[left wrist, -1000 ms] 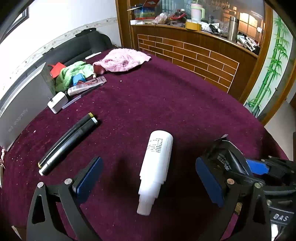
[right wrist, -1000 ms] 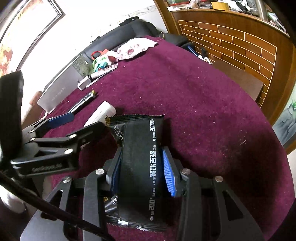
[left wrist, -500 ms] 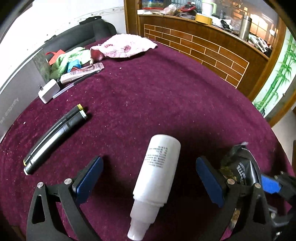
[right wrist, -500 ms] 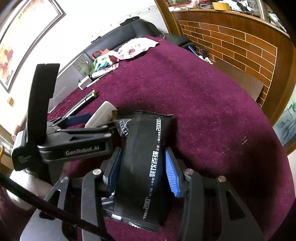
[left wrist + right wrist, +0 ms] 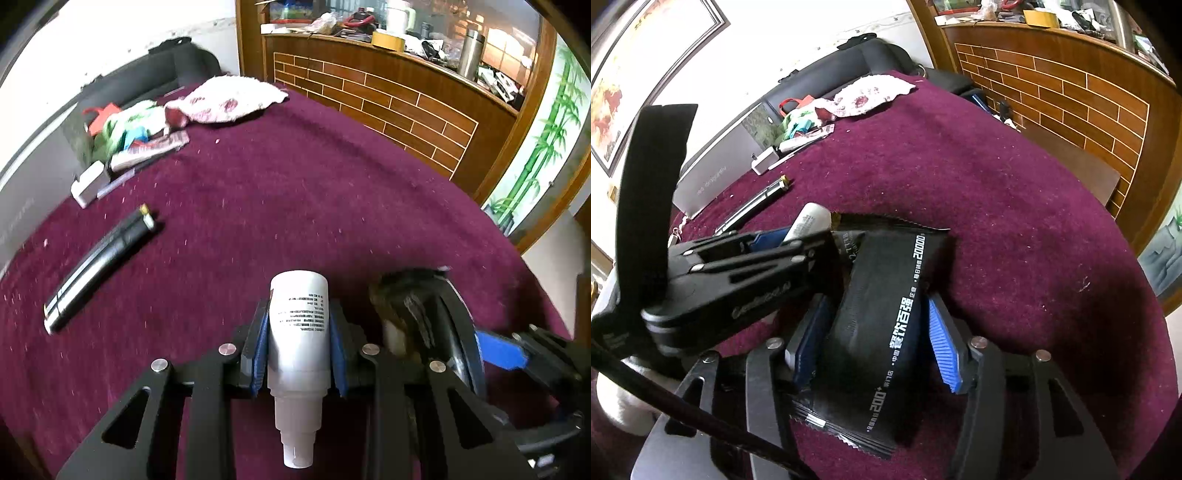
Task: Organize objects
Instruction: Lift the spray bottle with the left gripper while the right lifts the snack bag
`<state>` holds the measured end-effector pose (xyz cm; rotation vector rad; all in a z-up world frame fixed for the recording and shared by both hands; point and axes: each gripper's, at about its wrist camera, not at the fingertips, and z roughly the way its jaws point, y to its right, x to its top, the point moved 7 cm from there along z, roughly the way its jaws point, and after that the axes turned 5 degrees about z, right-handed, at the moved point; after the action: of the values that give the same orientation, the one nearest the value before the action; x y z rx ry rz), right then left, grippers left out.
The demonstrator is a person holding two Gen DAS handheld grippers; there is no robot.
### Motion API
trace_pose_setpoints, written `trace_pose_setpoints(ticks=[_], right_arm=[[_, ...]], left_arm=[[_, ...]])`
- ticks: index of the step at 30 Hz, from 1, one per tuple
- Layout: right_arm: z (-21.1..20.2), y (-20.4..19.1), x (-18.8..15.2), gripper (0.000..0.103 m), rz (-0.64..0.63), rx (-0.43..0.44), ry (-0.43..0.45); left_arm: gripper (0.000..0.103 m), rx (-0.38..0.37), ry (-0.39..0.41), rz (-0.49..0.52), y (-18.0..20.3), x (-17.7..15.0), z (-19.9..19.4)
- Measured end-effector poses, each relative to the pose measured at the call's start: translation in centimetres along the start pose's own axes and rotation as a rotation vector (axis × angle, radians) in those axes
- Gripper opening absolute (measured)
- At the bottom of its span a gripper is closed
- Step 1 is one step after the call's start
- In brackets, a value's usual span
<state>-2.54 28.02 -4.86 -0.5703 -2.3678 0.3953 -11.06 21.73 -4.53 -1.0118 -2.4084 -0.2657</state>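
Note:
My left gripper (image 5: 298,332) is shut on a white spray bottle (image 5: 299,332), its nozzle pointing back toward the camera. The bottle's base also shows in the right wrist view (image 5: 809,223), between the left gripper's blue pads. My right gripper (image 5: 875,332) is shut on a black snack packet (image 5: 882,317) with white print. The packet and right gripper show at the right of the left wrist view (image 5: 424,314), close beside the bottle. Both are low over the maroon tablecloth (image 5: 295,184).
Two black pens (image 5: 99,254) lie at the left. Further back are a white charger (image 5: 88,182), a tube (image 5: 147,149), green and pink cloths (image 5: 229,98) and a grey box (image 5: 701,181). A brick-patterned wooden counter (image 5: 388,96) stands beyond the table edge.
My left gripper moved forward over the white bottle and closed on it. My right gripper kept hold of the black packet and stayed close beside the left one.

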Motion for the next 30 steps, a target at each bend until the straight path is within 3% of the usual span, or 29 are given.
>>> trace_pose_setpoints(ticks=[5, 14, 17, 20, 21, 22, 24, 26, 30], right_arm=[[0.1, -0.6, -0.3, 0.056, -0.059, -0.041, 0.003], [0.2, -0.7, -0.5, 0.058, -0.088, -0.057, -0.001], [-0.1, -0.5, -0.6, 0.053, -0.092, -0.070, -0.018], [-0.1, -0.4, -0.7, 0.045, -0.161, -0.167, -0.036], [0.0, -0.4, -0.6, 0.045, -0.180, -0.188, -0.041], [0.1, -0.4, -0.5, 0.046, -0.197, -0.207, -0.045], [0.4, -0.2, -0.2, 0.060, -0.230, -0.270, -0.053], [1.0, 0.0, 0.0, 0.073, -0.238, -0.279, -0.079], [1.3, 0.1, 0.1, 0.080, -0.249, -0.289, -0.083]], left_arm=[[0.025, -0.010, -0.007, -0.074, -0.8, -1.6, -1.0], [0.026, -0.036, 0.022, -0.091, -1.4, -1.9, -1.1], [0.026, -0.032, 0.021, -0.060, -1.4, -2.3, -1.4], [0.028, 0.043, 0.015, 0.032, -0.8, -2.5, -1.4], [0.031, 0.067, 0.019, 0.050, -0.7, -2.5, -1.4], [0.042, 0.100, 0.021, 0.058, -0.8, -2.5, -1.4], [0.055, 0.125, 0.022, 0.036, -1.4, -2.4, -1.2], [0.069, 0.105, 0.011, -0.024, -2.3, -2.6, -0.8], [0.088, 0.044, 0.036, -0.059, -2.5, -2.6, -0.4]])
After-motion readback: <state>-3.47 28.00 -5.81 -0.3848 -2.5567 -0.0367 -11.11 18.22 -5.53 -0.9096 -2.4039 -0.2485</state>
